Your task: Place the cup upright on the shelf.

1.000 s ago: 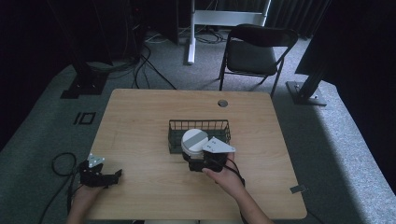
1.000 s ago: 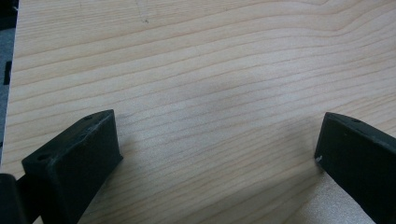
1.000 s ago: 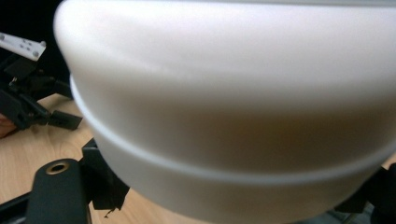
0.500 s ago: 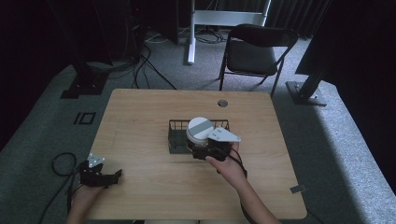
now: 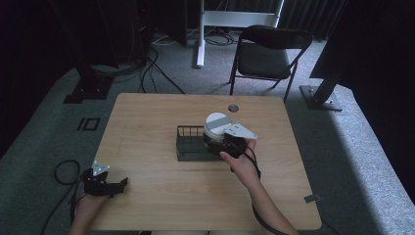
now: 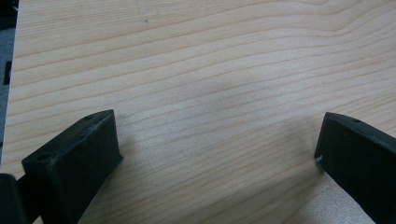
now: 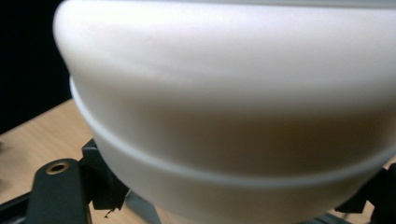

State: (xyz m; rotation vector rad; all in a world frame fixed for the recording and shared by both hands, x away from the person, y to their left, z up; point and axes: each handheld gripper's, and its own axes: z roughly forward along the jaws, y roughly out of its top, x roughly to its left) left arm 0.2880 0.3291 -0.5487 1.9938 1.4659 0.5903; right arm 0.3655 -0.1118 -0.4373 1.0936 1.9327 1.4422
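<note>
On the wooden table [image 5: 147, 127], the black wire basket [image 5: 188, 144] sits near centre. At its 3 o'clock end, your right gripper [image 5: 226, 145] is clamped on a white bowl [image 5: 216, 125] held above it. At 8 o'clock, your left gripper [image 5: 105, 185] rests, jaws wide apart.
</note>
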